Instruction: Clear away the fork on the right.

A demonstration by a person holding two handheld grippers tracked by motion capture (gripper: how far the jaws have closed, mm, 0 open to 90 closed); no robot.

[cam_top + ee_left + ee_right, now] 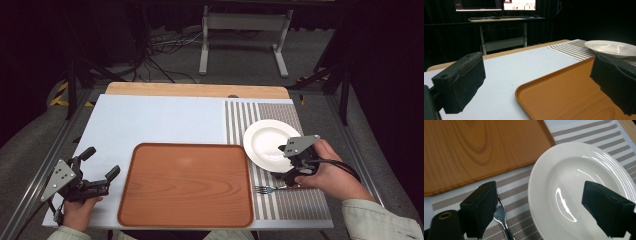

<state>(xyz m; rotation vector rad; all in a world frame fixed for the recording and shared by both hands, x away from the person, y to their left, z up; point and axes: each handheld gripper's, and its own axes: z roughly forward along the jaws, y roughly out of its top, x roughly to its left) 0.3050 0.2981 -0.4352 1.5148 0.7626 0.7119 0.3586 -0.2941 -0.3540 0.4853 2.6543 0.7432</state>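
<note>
- Dark room behind, with a desk frame and cables on the floor; before me a pale table (150, 120) with a wooden far edge and a striped placemat (295, 200) on its right part.
- Wooden tray (187, 185): near centre, bare, its right edge just beside the placemat. I judge it the place where the setting gets gathered.
- White plate (267, 140): on the placemat, right of the tray's far corner, nothing on it.
- Fork (265, 189): flat on the placemat, near side of the plate, tines toward the tray.
- My right gripper (537, 207): jaws spread wide and gripping nothing, held over the near rim of the plate; one jaw stands over the fork, the other over the plate's well. I hold it there, by my reckoning, to take the plate or the fork.
- My left gripper (536, 77): jaws spread, nothing between them, parked low at the table's near left corner beside the tray, out of the way.
- Hard to make out: in the high view my right hand (330, 172) covers the fork's handle; in the right gripper view the jaw hides part of the tines, and I cannot tell whether it touches them. The plate's near rim runs out of that view.
</note>
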